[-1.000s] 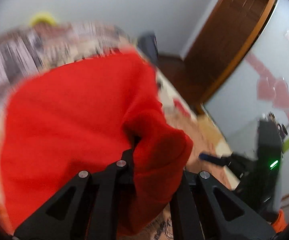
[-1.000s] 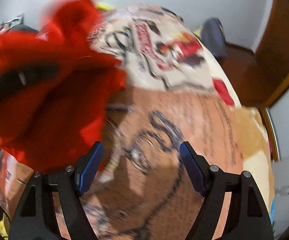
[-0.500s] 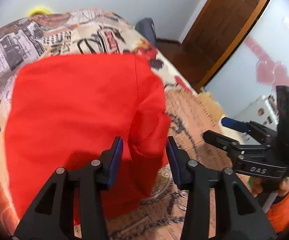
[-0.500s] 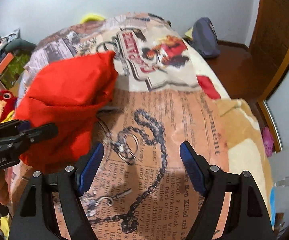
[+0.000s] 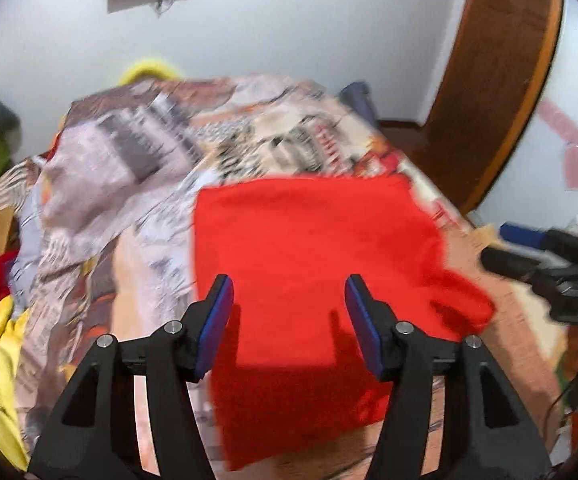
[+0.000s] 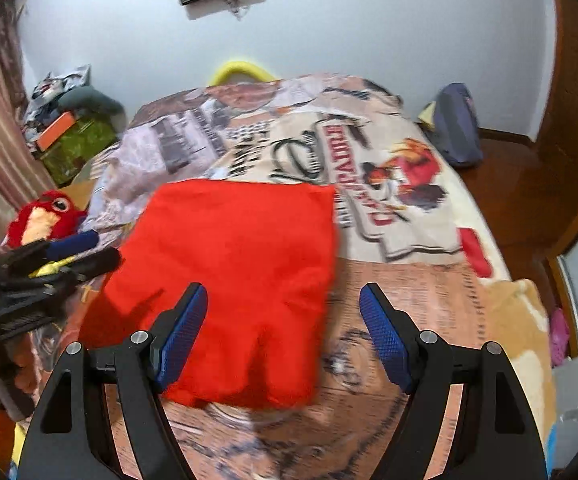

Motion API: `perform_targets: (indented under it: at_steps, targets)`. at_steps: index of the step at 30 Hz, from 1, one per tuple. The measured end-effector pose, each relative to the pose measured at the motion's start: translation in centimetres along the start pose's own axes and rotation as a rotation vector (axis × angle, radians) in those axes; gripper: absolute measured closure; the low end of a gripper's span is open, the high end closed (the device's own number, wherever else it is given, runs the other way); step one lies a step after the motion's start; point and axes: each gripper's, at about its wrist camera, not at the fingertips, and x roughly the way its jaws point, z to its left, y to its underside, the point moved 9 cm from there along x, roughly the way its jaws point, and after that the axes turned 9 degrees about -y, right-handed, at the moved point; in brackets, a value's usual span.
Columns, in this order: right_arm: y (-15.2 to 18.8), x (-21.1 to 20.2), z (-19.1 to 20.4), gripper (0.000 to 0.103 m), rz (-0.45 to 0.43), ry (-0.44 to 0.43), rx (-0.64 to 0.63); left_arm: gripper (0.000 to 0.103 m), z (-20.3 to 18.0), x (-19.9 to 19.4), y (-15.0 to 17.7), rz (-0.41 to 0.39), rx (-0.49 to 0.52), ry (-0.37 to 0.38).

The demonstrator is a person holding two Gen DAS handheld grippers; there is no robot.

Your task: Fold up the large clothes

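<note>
**Red garment laid folded on the bed**

The red garment (image 5: 309,264) is seen lying in a folded block on the printed bedspread (image 6: 389,184), nothing gripping it. The left tool (image 5: 289,320) is held above it; its jaws have just been opening and are parted, no cloth between them. The right tool (image 6: 283,334) is likewise held with jaws wide apart and empty (over the garment's near edge). A red plush toy (image 6: 45,218) is seen beside the bed.
</note>
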Motion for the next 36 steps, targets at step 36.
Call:
perform_targets:
  at_steps: [36]
  targets:
    - [4.6, 7.1, -6.1, 0.028, 0.192, -0.155, 0.226, 0.035, 4.4, 5.7, 2.9, 0.248, -0.236, 0.258]
